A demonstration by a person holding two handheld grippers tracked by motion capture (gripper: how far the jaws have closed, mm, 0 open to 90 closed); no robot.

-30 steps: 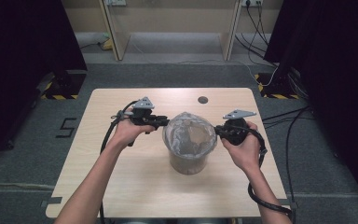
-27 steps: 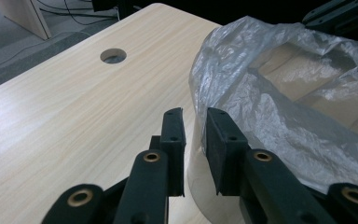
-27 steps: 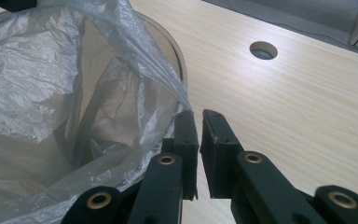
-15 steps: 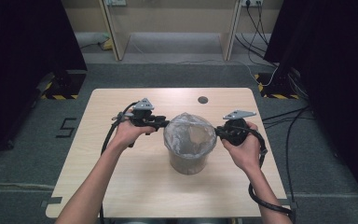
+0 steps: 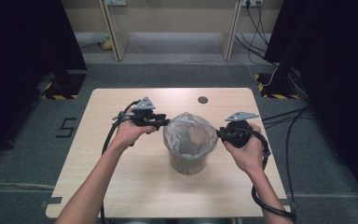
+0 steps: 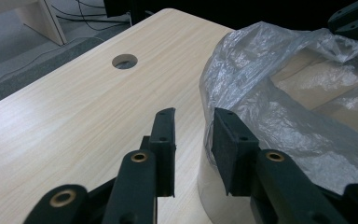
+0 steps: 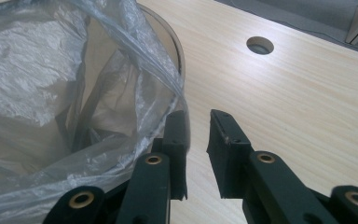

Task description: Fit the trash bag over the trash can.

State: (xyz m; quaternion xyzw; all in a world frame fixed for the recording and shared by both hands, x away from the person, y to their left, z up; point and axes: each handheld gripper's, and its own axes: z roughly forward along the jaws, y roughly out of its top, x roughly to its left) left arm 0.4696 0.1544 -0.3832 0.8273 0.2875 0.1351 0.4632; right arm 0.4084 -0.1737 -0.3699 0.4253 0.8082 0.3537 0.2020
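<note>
A round translucent bin [image 5: 189, 163] lined with a thin clear plastic bag [image 5: 189, 135] stands at the middle of the table. My left gripper [image 5: 166, 122] sits at the bin's left rim. In the left gripper view the bag [image 6: 279, 93] lies just beside the right jaw. The jaws of this gripper [image 6: 193, 128] have just been opening, with bare table showing in the gap. My right gripper [image 5: 219, 134] is at the right rim. Its jaws [image 7: 196, 130] have just been opening too. The bag [image 7: 74, 70] drapes past the left jaw and nothing is between the pads.
The light wooden table [image 5: 121, 182] has a round cable hole [image 5: 203, 100] near its far edge. Cables trail from both grippers across the table and off its edges. Black curtains and dark floor surround the table.
Both hands have stayed at the bin's two sides. The bag and bin have not shifted.
</note>
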